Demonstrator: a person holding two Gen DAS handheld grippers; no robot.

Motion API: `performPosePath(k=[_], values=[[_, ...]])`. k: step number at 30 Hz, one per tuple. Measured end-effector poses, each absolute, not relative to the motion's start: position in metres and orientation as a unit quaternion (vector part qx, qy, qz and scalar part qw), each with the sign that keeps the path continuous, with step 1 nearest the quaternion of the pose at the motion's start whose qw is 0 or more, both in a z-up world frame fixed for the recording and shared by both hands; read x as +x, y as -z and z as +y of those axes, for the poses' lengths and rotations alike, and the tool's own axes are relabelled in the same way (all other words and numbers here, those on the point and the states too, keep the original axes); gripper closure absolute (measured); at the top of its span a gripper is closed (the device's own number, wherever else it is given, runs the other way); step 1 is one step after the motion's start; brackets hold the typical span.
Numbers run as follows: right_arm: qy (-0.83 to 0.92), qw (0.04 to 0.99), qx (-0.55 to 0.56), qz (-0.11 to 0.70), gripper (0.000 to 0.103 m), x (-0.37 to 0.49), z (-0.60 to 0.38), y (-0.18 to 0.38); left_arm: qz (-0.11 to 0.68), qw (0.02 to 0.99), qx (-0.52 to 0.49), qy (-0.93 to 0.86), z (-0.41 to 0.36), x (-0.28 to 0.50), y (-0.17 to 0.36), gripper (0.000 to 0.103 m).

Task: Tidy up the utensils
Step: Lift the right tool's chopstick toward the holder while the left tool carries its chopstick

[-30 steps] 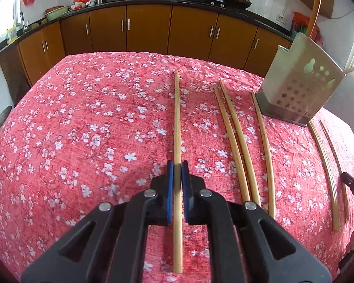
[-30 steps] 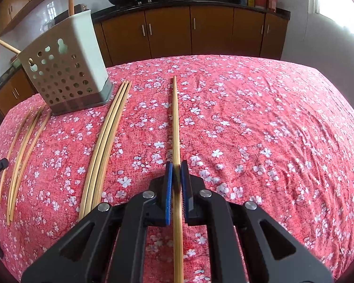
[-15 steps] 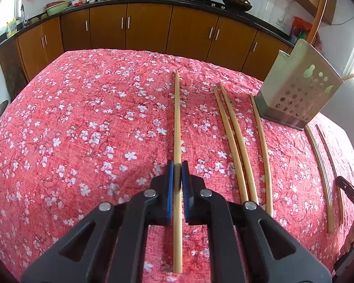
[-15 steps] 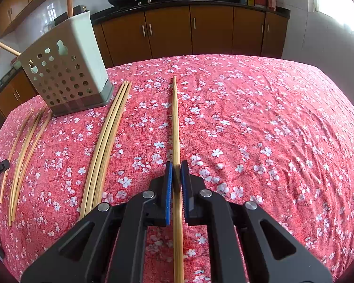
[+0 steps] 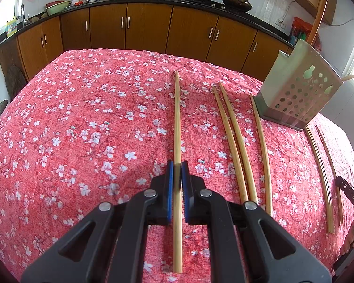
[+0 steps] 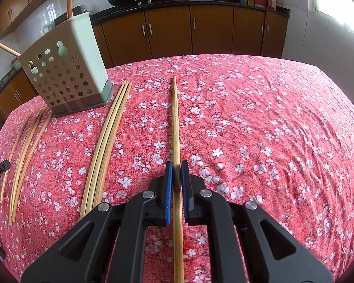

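My left gripper is shut on a bamboo chopstick that runs forward over the red flowered tablecloth. My right gripper is shut on another bamboo chopstick, held the same way. A pale perforated utensil holder stands at the right in the left wrist view and at the left in the right wrist view, with a stick or two poking out. Three loose chopsticks lie between my left gripper and the holder; they also show in the right wrist view.
More chopsticks lie beyond the holder, also seen at the far left in the right wrist view. The red flowered cloth covers the whole table. Brown kitchen cabinets stand behind the table.
Both grippers stay shut on their chopsticks. The left view has lifted slightly, so the table sits lower and the holder a bit farther; the right view has barely changed.
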State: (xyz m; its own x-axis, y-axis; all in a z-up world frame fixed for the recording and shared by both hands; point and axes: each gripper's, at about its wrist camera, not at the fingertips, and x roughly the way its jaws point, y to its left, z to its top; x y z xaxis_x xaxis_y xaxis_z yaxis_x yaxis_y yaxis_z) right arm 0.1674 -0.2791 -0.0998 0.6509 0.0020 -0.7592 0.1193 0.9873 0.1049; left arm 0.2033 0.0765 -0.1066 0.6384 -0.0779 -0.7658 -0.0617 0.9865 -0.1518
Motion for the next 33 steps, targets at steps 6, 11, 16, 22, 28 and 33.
performPosePath(k=[6,11,16,22,28,33], values=[[0.032,0.906,0.068,0.417,0.094,0.164,-0.277,0.100,0.429,0.902,-0.052,0.003,0.069,0.200,0.106,0.094],[0.031,0.905,0.075,0.417,0.094,0.153,-0.276,0.101,0.429,0.902,-0.047,0.010,0.065,0.185,0.106,0.093],[0.032,0.905,0.078,0.416,0.095,0.151,-0.277,0.100,0.431,0.902,-0.034,0.009,0.062,0.180,0.106,0.094],[0.035,0.920,0.081,0.382,0.095,0.137,-0.280,0.078,0.422,0.906,-0.037,0.010,0.067,0.172,0.094,0.095],[0.034,0.941,0.092,0.323,0.095,0.124,-0.289,0.036,0.359,0.932,-0.054,0.015,0.078,0.158,0.043,0.095],[0.030,0.953,0.096,0.286,0.095,0.123,-0.292,0.009,0.309,0.949,-0.058,0.016,0.076,0.152,0.004,0.095]])
